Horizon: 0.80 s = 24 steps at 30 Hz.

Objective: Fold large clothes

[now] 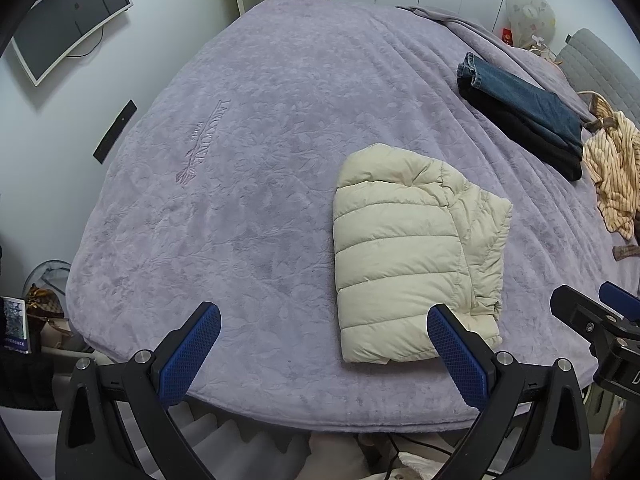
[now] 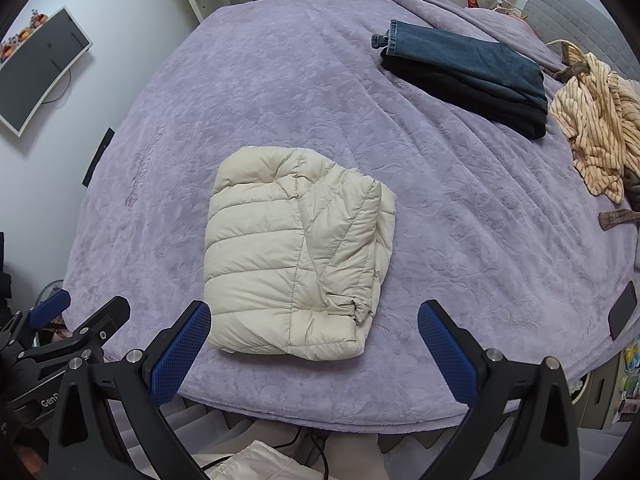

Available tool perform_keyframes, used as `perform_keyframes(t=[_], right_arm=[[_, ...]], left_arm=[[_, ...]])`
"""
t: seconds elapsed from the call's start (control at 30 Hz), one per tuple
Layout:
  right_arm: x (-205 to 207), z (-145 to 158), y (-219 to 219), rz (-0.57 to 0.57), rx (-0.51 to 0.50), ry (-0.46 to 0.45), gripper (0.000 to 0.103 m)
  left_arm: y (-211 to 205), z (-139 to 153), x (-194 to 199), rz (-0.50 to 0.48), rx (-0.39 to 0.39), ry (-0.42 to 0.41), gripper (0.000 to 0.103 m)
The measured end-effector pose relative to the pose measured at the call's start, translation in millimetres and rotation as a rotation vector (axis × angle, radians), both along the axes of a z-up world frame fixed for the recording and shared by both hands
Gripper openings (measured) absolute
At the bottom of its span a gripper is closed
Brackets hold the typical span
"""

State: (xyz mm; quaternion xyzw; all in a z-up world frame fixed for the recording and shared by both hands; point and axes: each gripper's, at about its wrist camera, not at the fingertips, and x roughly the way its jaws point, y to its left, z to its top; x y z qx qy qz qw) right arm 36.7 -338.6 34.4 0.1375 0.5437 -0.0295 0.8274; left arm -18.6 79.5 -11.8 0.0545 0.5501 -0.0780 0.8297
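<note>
Both wrist views look from the foot edge of the bed (image 1: 248, 128), angled down toward 12 o'clock and held close above it. Both share the folded cream jacket (image 1: 404, 256): at 3 o'clock in the left view, central in the right.

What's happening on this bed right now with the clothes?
A person is folding clothes with a handheld tool in each hand. The cream puffer jacket lies folded into a compact bundle near the front edge of the purple bedspread. The left tool and right tool are both open, holding nothing. Farther back sit folded jeans on a dark garment, and a striped garment lies crumpled, not yet folded.
</note>
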Motion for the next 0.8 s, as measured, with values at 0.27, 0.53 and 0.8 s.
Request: perform_keyframes(t=[0.27, 0.53, 0.8], right_arm=[[0.3, 0.1, 0.4, 0.0, 0.0, 0.001, 0.103], [0.9, -1.4, -0.3, 0.004, 0.0, 0.005, 0.103], [2.5, -2.0, -1.1, 0.008, -0.001, 0.008, 0.103]], left_arm=[[-0.1, -0.1, 0.1, -0.001, 0.0, 0.002, 0.103], [7.7, -3.7, 3.6, -0.003, -0.016, 0.003, 0.103], [5.8, -4.2, 8.8, -0.024, -0.014, 0.015, 0.103]])
